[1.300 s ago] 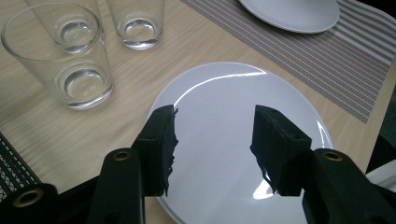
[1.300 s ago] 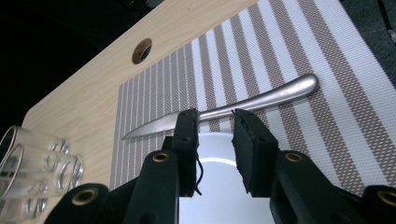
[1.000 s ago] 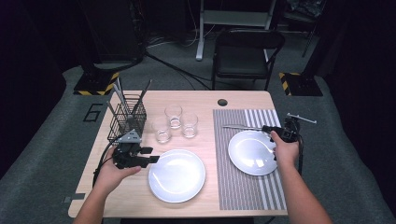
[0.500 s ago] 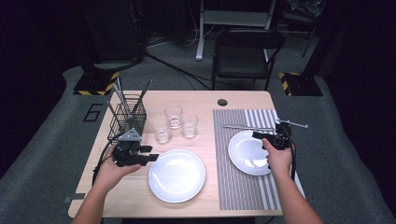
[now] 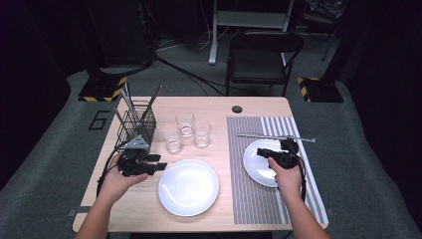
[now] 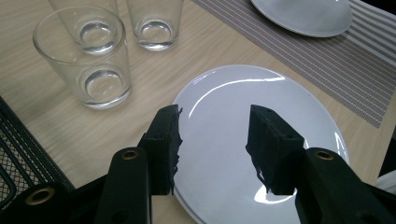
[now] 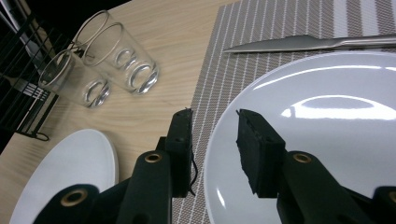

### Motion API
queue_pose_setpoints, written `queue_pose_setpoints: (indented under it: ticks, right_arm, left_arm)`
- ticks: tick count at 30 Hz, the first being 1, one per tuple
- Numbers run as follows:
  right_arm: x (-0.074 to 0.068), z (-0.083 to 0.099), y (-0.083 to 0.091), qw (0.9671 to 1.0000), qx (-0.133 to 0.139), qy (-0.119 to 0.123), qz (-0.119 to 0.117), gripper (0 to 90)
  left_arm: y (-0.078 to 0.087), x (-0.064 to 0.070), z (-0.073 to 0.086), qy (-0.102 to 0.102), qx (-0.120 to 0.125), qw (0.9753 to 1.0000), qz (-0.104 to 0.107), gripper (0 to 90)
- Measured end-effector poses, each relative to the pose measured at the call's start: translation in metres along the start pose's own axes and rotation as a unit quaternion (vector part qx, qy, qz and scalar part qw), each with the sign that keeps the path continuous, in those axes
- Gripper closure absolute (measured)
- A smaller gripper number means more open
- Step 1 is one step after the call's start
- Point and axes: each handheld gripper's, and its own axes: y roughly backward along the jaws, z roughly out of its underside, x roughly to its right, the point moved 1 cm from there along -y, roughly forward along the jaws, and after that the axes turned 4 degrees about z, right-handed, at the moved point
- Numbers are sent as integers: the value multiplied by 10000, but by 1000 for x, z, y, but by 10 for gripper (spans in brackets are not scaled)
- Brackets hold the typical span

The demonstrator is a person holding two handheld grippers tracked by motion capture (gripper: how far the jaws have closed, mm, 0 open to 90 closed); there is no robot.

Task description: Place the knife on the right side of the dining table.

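Observation:
A large white plate (image 5: 188,186) (image 6: 243,121) lies on the bare wood at the front centre. My left gripper (image 5: 155,165) (image 6: 215,140) stands open just above that plate's left rim, with nothing between its fingers. A smaller white plate (image 5: 263,169) (image 7: 327,130) rests on the striped placemat (image 5: 249,199). My right gripper (image 5: 263,152) (image 7: 212,135) is open with its jaws on either side of the small plate's left rim, not closed on it. Beyond the small plate a table knife (image 5: 276,136) (image 7: 303,43) lies on the placemat.
Three empty glasses (image 5: 185,122) (image 6: 93,60) (image 7: 126,58) stand close together behind the large plate. A black wire basket (image 5: 134,124) (image 6: 18,154) holding cutlery is at the back left. A black chair (image 5: 259,59) stands past the table's far edge.
My right gripper has moved left and a little nearer, from the small plate's far right side to its left rim. The left gripper has barely shifted.

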Motion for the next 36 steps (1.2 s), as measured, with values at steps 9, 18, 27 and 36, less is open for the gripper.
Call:
queue_pose_setpoints:
  ticks: [9,18,27,36]
  right_arm:
    - [-28,16,-4,9988,-99,433,-223,609]
    - [-49,28,-13,9949,-336,798,-511,609]
    - [-66,41,-17,9896,-436,1138,-769,587]
    - [-73,49,-20,9860,-428,1329,-910,580]
  left_arm:
    - [3,-2,1,2,19,9999,-141,542]
    - [7,-3,0,42,67,9999,-105,539]
    - [10,-4,1,68,84,9998,-177,544]
    - [13,-5,1,73,53,9997,-215,546]
